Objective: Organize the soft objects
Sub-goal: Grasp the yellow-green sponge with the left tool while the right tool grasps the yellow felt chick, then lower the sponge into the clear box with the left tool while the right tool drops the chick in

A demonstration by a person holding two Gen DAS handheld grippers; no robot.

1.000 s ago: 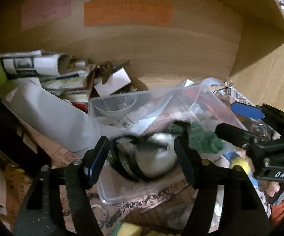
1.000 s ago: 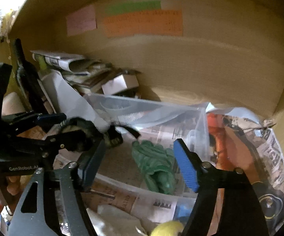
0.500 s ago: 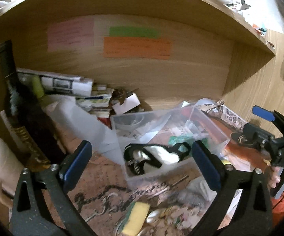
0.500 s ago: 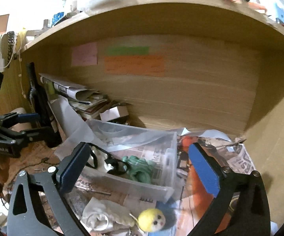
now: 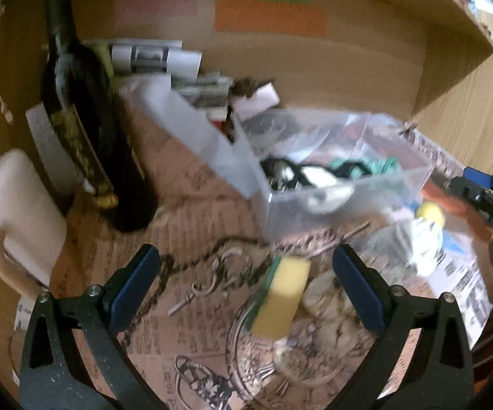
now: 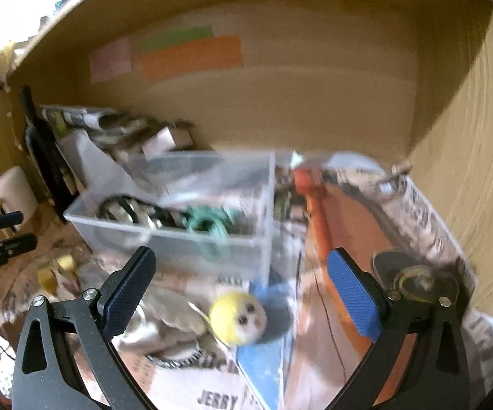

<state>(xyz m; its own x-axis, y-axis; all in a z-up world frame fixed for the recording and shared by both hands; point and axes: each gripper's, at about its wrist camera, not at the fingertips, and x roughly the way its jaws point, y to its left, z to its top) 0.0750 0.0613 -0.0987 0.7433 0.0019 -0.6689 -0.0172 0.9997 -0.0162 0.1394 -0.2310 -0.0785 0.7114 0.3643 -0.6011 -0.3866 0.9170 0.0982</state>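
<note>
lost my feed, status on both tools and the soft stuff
Left tool open over sponge. Right tool open over plush. Bin holds two items.

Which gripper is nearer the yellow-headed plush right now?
Right. The right gripper is open directly around the yellow-headed plush; the left gripper hovers over the sponge, farther away.

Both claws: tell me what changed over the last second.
Both claws backed out of the clear bin and opened wide; the left claw let go of the black-and-white soft item, now lying in the bin. The right claw now hangs over the yellow plush. The green cloth stayed in the bin.
</note>
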